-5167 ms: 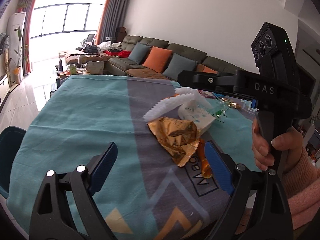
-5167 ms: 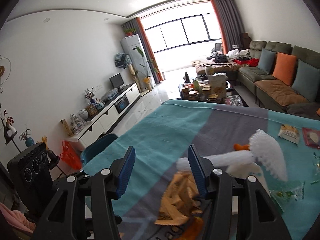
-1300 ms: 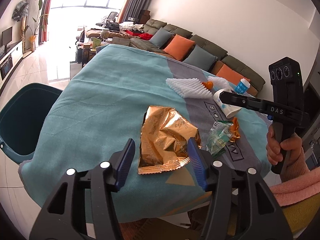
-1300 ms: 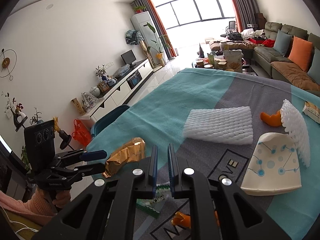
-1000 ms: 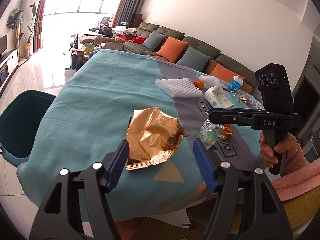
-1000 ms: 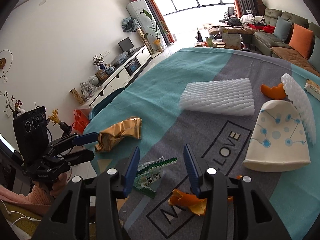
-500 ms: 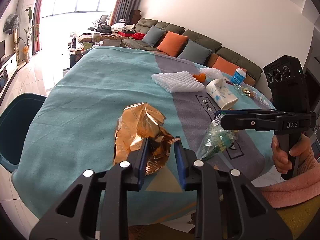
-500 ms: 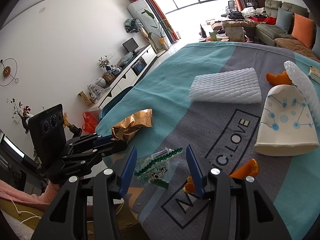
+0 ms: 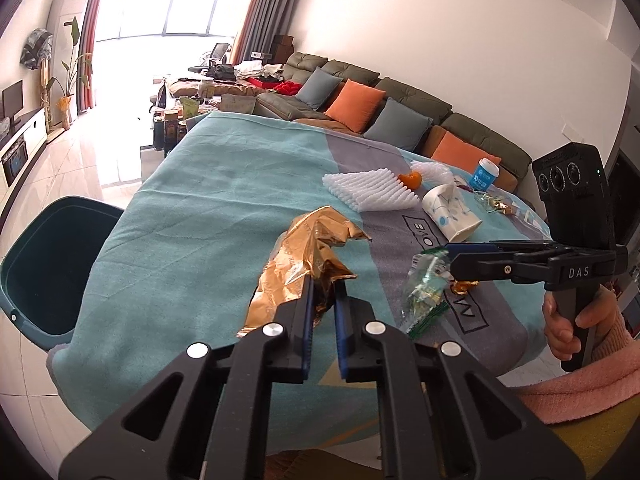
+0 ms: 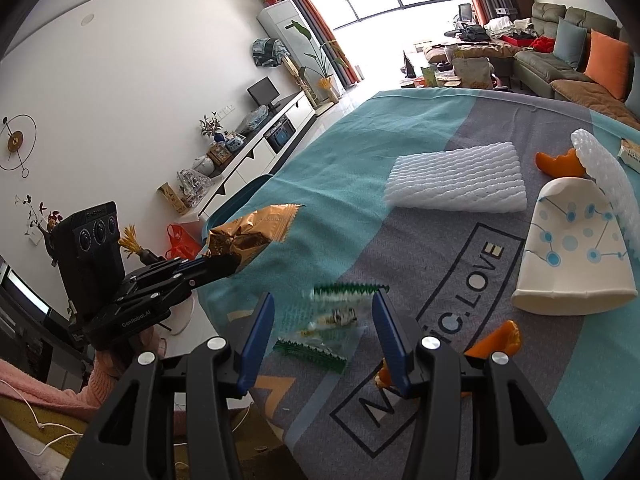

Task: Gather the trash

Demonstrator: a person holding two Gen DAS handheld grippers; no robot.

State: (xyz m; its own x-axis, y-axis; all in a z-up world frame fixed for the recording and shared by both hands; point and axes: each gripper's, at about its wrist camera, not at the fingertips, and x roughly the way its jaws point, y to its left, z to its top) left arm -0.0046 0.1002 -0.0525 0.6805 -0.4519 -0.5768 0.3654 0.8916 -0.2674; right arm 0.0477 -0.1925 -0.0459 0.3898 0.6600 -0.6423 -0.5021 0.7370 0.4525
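Left wrist view: the left gripper (image 9: 322, 300) is clamped on the near edge of the gold foil wrapper (image 9: 308, 256), which rises off the tablecloth (image 9: 192, 216) and leans away from the jaws. The teal bin (image 9: 44, 264) sits low beside the table edge, off to this gripper's left, so the carry probably goes that way. The right gripper (image 9: 450, 254) reaches in from the right, its tips at the clear green-edged wrapper (image 9: 426, 288).

Right wrist view: the right gripper (image 10: 324, 334) is spread wide, and the clear wrapper (image 10: 330, 326) lies directly between its blue fingers (image 10: 256, 340), long axis roughly crosswise to them. This hand is plainly the nearer. An orange peel (image 10: 494, 340) lies just right of it; a paper cup (image 10: 572, 248) and foam sheet (image 10: 456, 178) lie farther off.
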